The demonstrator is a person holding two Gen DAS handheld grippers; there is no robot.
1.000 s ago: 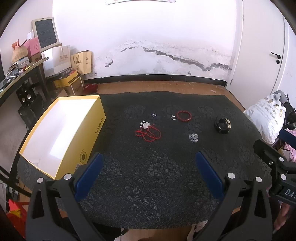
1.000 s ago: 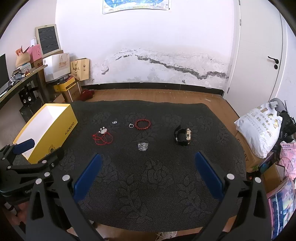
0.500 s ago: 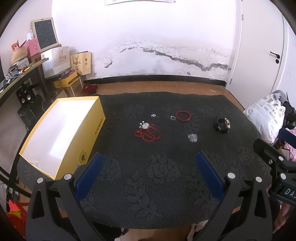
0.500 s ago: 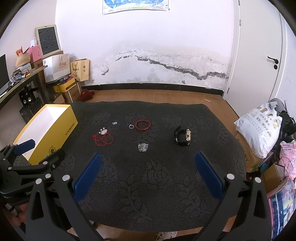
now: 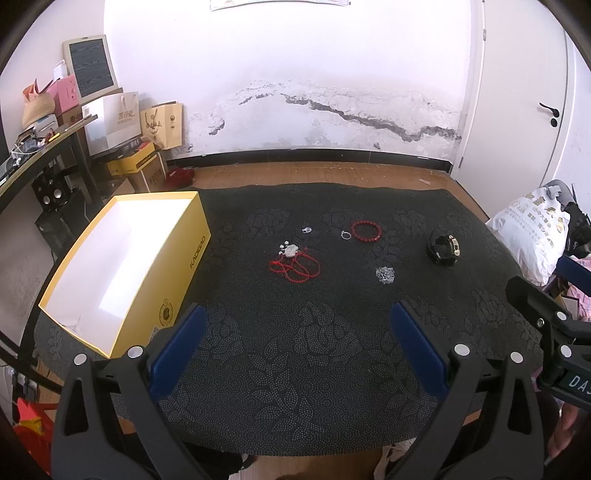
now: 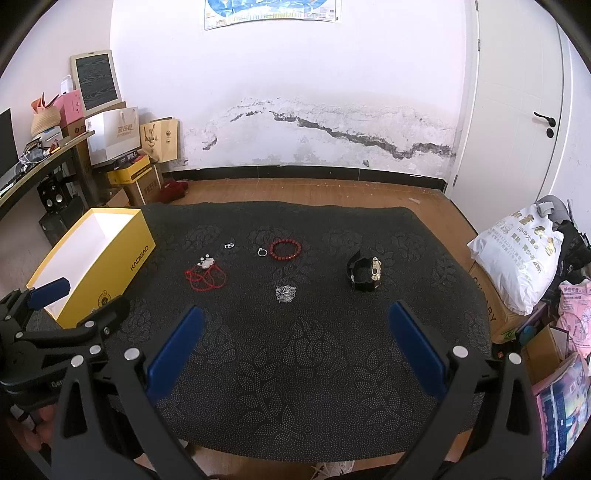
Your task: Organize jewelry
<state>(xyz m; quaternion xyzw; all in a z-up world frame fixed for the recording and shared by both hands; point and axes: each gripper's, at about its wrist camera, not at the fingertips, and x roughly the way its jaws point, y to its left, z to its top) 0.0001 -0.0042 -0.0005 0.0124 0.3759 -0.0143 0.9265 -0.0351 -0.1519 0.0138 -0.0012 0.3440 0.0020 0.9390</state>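
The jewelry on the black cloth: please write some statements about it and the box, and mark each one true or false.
1. The yellow box holds a necklace. False: it shows only its white inside.
2. The red bead bracelet lies beside a small ring. True.
3. The left gripper grips the watch. False: its jaws are open, holding nothing.
4. The red cord necklace lies between box and silver chain. True.

The small silver piece (image 5: 306,230) toward the cloth's far edge is too tiny to identify, same for the pale charm (image 5: 290,250) on the red cord (image 5: 295,267). The near edge of the black cloth (image 5: 295,369) disappears behind gripper arms. The wall poster (image 6: 271,11) is cut off at the top.
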